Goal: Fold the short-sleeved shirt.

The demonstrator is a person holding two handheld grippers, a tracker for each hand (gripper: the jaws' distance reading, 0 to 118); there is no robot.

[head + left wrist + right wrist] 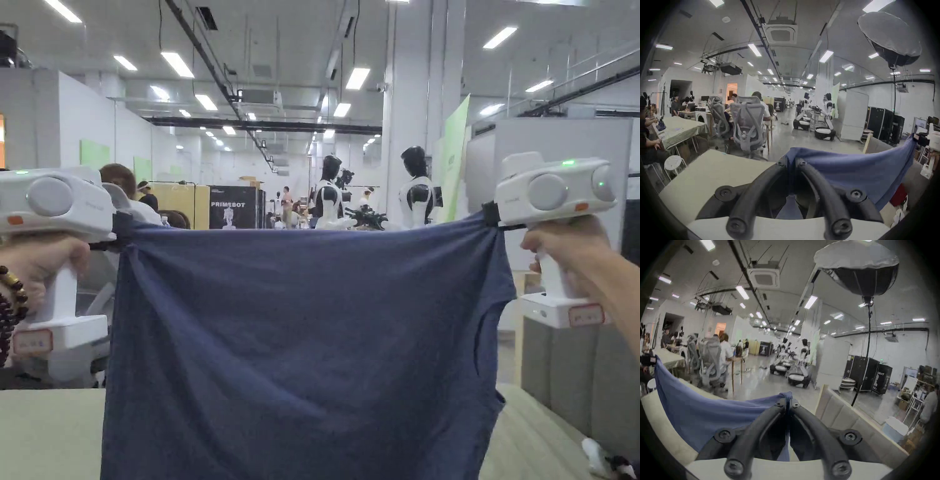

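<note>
The navy shirt (306,350) hangs spread out in the air between the two grippers, its top edge stretched in a shallow sag from one to the other and its body falling down toward the pale table (50,431) below. In the head view the lower part of the cloth runs out of frame at the bottom, so whether it touches the table cannot be told.

The left gripper (119,234) sits at the shirt's upper left corner, held up by the person's left hand (37,265). In the left gripper view its two black jaws are drawn close together with a bunched fold of blue fabric (843,164) pinched between their tips; the cloth spreads away from there toward the far gripper (920,139), which grips the opposite corner.

The right gripper (490,215) holds the shirt's upper right corner, raised by the right hand (562,247). In the right gripper view its jaws are pressed together on a thin fold of the shirt (705,412), which pokes up just past the tips and drapes off toward the other gripper (649,360).

Along the shirt's right edge a curved opening (481,337), apparently a sleeve or armhole, hangs below the right gripper.
</note>
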